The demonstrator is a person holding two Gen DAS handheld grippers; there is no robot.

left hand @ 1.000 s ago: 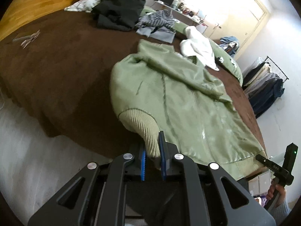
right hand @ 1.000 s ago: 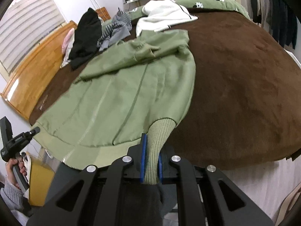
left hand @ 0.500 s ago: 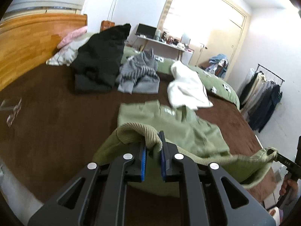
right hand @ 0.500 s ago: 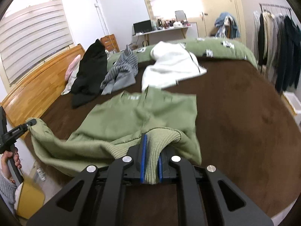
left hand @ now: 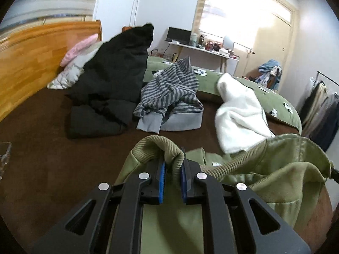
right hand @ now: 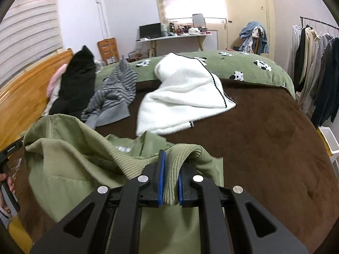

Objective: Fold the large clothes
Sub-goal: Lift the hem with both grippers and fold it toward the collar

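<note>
Now both grippers, left [left hand: 172,174] & right [right hand: 169,181], pinch jacket [right hand: 70,148] cuffs; collar prob. just beyond, far side.

Left gripper [left hand: 172,170] points down and forward, its 2 blue-padded jaws pinched on a ribbed cuff. Right gripper [right hand: 169,174] matches that tilt, jaws clamped tight on the other ribbed cuff. At the right-wrist view's left edge, the person's hand [right hand: 5,182] grips the left tool's handle.
</note>
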